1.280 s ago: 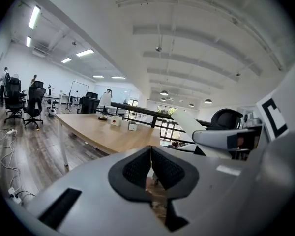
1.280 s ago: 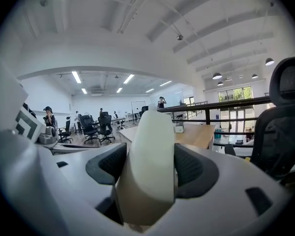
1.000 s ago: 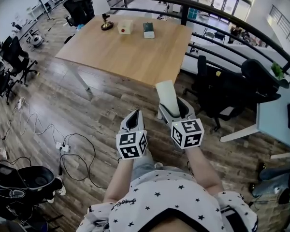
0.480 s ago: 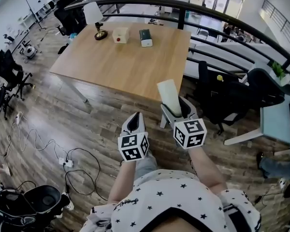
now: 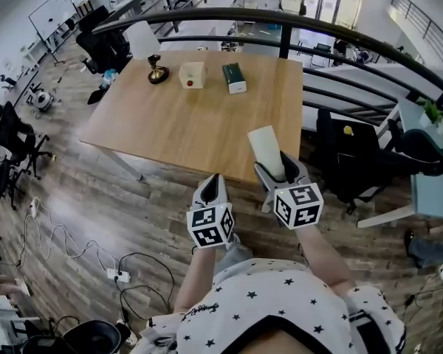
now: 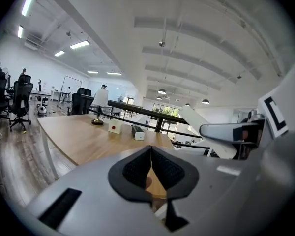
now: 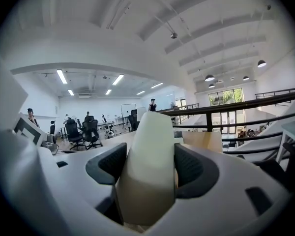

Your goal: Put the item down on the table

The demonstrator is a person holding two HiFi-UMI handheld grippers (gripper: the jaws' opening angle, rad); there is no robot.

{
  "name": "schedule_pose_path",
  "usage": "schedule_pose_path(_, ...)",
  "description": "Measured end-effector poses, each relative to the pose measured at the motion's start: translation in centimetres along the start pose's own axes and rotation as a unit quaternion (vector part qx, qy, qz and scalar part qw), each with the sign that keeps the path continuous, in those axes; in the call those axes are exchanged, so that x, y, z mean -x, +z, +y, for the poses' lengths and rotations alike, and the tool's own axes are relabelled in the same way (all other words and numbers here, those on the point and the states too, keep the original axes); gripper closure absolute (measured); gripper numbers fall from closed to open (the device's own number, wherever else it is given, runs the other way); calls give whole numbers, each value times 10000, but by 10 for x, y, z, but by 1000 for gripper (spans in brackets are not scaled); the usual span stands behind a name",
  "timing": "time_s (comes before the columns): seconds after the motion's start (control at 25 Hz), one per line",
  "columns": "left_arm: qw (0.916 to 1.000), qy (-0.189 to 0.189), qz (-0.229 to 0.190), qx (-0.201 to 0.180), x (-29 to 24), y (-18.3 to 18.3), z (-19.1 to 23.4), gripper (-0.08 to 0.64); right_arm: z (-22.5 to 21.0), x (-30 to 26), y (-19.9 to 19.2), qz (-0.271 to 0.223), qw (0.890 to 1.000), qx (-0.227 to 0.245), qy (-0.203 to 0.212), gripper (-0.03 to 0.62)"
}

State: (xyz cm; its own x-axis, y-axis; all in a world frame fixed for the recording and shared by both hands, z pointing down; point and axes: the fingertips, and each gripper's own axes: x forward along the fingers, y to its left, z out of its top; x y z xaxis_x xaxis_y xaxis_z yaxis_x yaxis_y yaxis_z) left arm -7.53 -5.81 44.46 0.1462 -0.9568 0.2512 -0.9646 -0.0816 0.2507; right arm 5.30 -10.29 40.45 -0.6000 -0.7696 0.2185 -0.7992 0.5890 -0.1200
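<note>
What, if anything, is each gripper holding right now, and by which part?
The right gripper grips the cream item around its lower part, the upper end sticking out past the fingers. The left gripper is shut on nothing.

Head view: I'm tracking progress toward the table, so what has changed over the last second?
The person has moved closer to the wooden table; the cream item now overlaps its near edge. Nothing was grasped or released. Unchanged: right gripper clamped on the item, left gripper shut and empty, three objects on the table's far side.
</note>
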Motion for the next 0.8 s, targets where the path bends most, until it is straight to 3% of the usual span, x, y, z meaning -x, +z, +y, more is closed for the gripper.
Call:
schedule_pose_path(0.4, 9996, -276, 63, -12, -57, 28, 70, 546, 10, -83, 15, -8, 9993, 85, -351, 298)
schedule_pose_path(0.8, 9985, -352, 382, 155, -103, 22, 108, 546, -7, -148, -4, 355, 9980, -15, -520, 297)
